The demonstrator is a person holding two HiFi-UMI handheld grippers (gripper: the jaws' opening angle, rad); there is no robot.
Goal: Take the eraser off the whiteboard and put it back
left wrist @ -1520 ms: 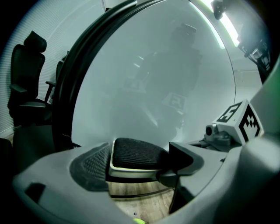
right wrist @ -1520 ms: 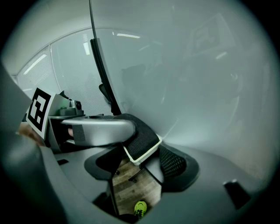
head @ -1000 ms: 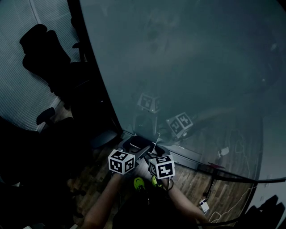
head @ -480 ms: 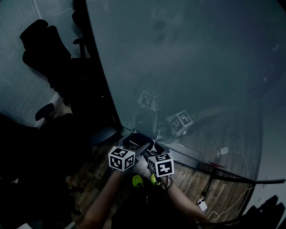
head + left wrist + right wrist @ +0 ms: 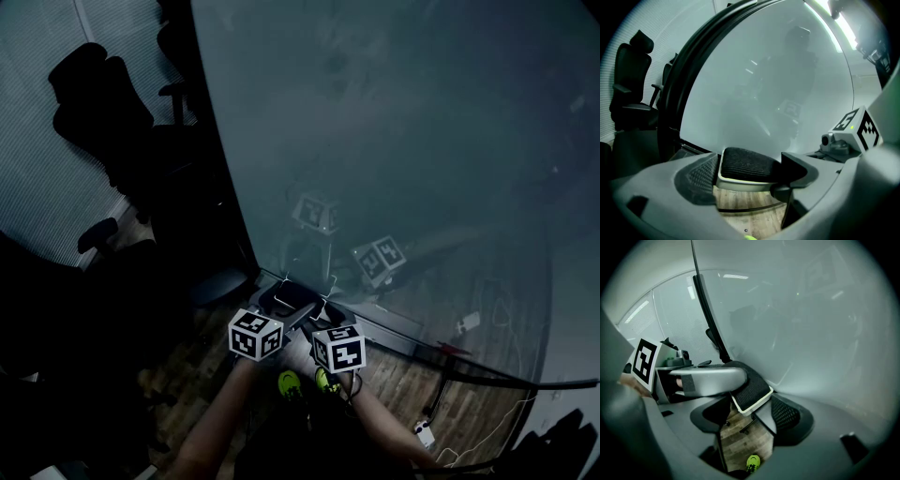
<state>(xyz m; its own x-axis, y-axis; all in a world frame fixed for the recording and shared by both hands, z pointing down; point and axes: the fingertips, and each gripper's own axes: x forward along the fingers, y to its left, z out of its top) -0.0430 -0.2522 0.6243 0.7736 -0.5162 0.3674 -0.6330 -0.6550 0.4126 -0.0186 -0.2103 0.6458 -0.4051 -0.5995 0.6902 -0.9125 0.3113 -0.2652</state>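
The eraser, black felt on a cream base, sits at the lower left corner of the whiteboard. Both grippers meet at it. In the left gripper view the eraser lies crosswise between the jaws of my left gripper, with a pad against each end. In the right gripper view the eraser fills the gap at the tips of my right gripper, whose jaws stand wide with the pads against its edges. A finger of the left gripper lies over its far side.
The whiteboard's dark frame runs down to the wooden floor. Black office chairs stand at the left by a blind. Cables and a small white box lie on the floor at the right. My green shoes show below.
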